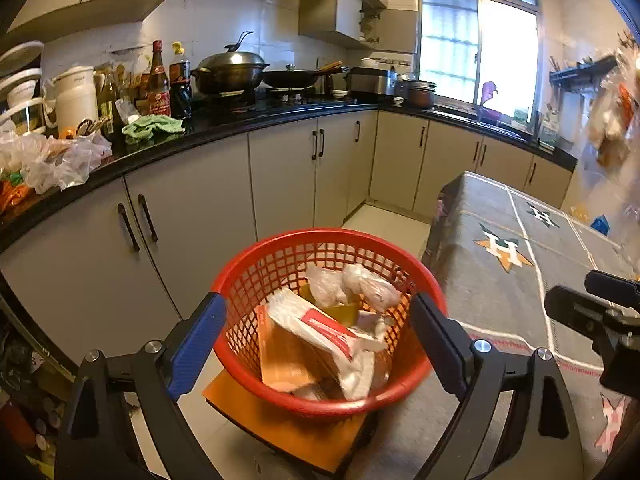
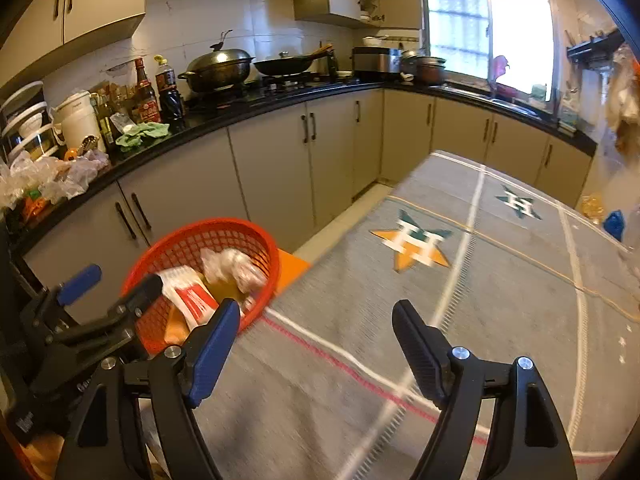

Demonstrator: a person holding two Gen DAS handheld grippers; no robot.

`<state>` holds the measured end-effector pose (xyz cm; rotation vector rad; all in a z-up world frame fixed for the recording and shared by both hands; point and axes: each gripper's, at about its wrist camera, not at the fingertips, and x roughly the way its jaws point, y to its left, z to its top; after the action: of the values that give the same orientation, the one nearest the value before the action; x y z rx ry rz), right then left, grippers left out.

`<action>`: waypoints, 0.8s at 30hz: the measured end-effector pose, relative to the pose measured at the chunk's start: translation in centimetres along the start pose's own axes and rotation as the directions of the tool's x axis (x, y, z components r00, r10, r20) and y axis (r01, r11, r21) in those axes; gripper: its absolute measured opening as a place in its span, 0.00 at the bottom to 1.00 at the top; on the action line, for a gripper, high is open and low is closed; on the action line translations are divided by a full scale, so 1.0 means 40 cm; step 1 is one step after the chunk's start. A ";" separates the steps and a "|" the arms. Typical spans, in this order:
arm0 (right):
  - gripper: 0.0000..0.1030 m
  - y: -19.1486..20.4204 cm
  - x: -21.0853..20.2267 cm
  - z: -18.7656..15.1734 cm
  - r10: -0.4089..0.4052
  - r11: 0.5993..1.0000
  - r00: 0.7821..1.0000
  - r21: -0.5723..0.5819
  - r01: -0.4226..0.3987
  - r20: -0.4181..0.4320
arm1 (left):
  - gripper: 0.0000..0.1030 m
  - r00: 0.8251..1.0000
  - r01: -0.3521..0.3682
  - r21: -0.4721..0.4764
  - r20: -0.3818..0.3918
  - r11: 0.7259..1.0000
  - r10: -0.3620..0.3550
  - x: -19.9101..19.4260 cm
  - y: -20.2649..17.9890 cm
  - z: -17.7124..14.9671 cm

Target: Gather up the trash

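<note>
A red mesh basket [image 1: 256,280] stands on an orange stool [image 1: 280,428] beside the table. It holds trash: a white and red wrapper [image 1: 320,328], crumpled clear plastic [image 1: 352,284], an orange carton [image 1: 288,356]. My left gripper [image 1: 320,328] is open and empty, its fingers either side of the basket, above it. My right gripper [image 2: 316,340] is open and empty over the grey cloth. The basket [image 2: 192,236] and the left gripper [image 2: 116,284] also show in the right wrist view.
A table with a grey star-patterned cloth [image 2: 440,300] fills the right. A black counter [image 1: 224,132] carries bottles, a wok, a green rag [image 1: 152,126] and crumpled plastic bags [image 1: 52,160]. Grey cabinets stand below it. Bags hang at the far right [image 1: 612,116].
</note>
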<state>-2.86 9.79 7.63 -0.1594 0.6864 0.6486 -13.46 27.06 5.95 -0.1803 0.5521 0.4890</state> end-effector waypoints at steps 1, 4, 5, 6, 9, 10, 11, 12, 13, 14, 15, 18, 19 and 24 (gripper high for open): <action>0.81 -0.008 -0.014 -0.012 -0.012 1.000 1.000 0.001 0.012 0.004 | 0.90 1.000 -0.002 0.006 0.003 1.000 0.002 -0.010 -0.009 -0.005; 0.82 -0.024 -0.048 -0.043 -0.027 1.000 0.999 0.005 0.027 0.017 | 0.92 1.000 -0.008 0.029 0.018 1.000 0.008 -0.040 -0.037 -0.021; 0.82 -0.032 -0.060 -0.054 -0.033 0.999 0.999 0.009 0.033 0.020 | 0.93 1.000 -0.014 0.036 0.026 0.999 0.013 -0.049 -0.045 -0.026; 0.82 -0.039 -0.072 -0.064 -0.037 0.999 0.999 0.012 0.036 0.024 | 0.95 0.999 -0.019 0.043 0.033 0.999 0.018 -0.059 -0.054 -0.031; 0.83 -0.063 -0.105 -0.096 -0.033 0.999 0.999 0.025 0.032 0.034 | 0.95 0.999 -0.021 0.054 0.044 0.998 0.018 -0.085 -0.083 -0.043; 0.83 -0.072 -0.117 -0.106 -0.030 0.999 0.999 0.028 0.029 0.039 | 0.96 0.999 -0.023 0.057 0.047 0.998 0.020 -0.093 -0.091 -0.046; 0.83 -0.076 -0.125 -0.113 -0.028 0.999 0.999 0.029 0.027 0.042 | 0.96 0.998 -0.028 0.060 0.053 0.998 0.025 -0.101 -0.098 -0.049; 0.83 -0.085 -0.138 -0.123 -0.029 0.999 0.998 0.030 0.027 0.049 | 0.96 0.998 -0.038 0.064 0.057 0.997 0.035 -0.108 -0.105 -0.052; 0.83 -0.088 -0.147 -0.131 -0.033 0.999 0.998 0.030 0.031 0.055 | 0.96 0.997 -0.048 0.068 0.059 0.997 0.044 -0.116 -0.113 -0.055; 0.84 -0.095 -0.160 -0.141 -0.039 0.999 0.997 0.031 0.037 0.063 | 0.97 0.997 -0.055 0.071 0.057 0.996 0.051 -0.122 -0.120 -0.057; 0.84 -0.102 -0.172 -0.151 -0.042 0.999 0.997 0.034 0.039 0.070 | 0.97 0.997 -0.058 0.074 0.054 0.996 0.054 -0.128 -0.127 -0.059; 0.85 -0.129 -0.210 -0.185 -0.052 0.998 0.994 0.048 0.048 0.092 | 1.00 0.994 -0.094 0.093 0.062 0.991 0.089 -0.148 -0.149 -0.073; 0.85 -0.139 -0.222 -0.197 -0.067 0.997 0.993 0.050 0.063 0.101 | 1.00 0.994 -0.100 0.099 0.064 0.990 0.094 -0.154 -0.154 -0.080; 0.90 -0.175 -0.264 -0.250 -0.129 0.990 0.984 0.078 0.120 0.124 | 1.00 0.993 -0.106 0.089 0.054 0.990 0.101 -0.173 -0.169 -0.122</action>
<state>-10.19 -4.50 6.14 -0.0933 0.5697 0.5096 -17.51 17.00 5.85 -0.0517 0.5359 0.5664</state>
